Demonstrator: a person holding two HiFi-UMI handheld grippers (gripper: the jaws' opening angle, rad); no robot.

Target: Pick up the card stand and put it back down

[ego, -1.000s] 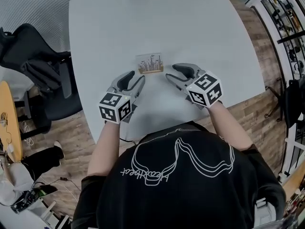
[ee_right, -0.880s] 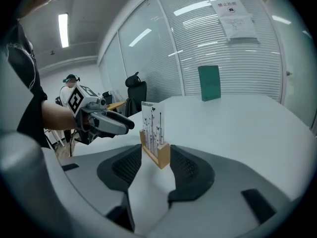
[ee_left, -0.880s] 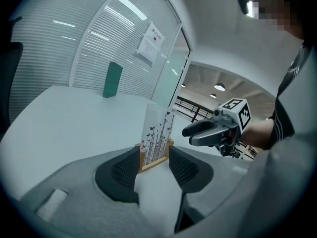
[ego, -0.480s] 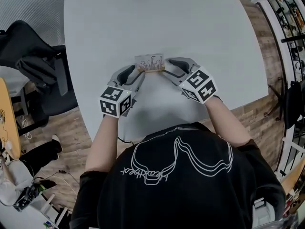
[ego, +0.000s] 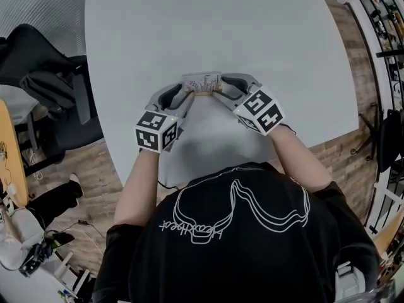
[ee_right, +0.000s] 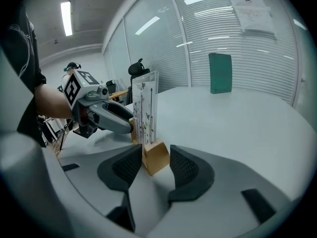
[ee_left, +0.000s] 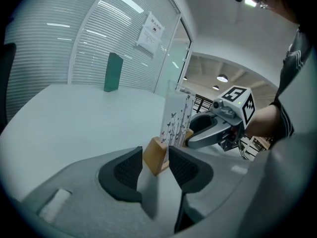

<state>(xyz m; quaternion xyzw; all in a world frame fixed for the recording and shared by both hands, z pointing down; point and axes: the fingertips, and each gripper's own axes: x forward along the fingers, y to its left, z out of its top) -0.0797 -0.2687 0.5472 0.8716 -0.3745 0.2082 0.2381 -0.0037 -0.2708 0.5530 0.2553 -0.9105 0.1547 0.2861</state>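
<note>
Evidently at the grasp stage: the card stand stood upright on the white table, just ahead of the person, not yet lifted. On one end of its wooden base the left gripper had both pads against the block with no gap showing, so I read it as clamped on the wood. At the opposite end the right gripper had just been closing, the block between its pads and touching both. Judgement for the lift: both grips sat at the very ends of a short block, near the jaw tips, so the two hands should rise together and level. A lag on one side would likely twist the base out of the other grip or tip the tall clear card panel. Set-down should be flat, base first, releasing only once it rests. Surface was plain and smooth; a green box stood well apart near the far edge. Room: slatted blinds behind glass with a posted sheet, a dark office chair left of the table, wood floor, shelving at right.
</note>
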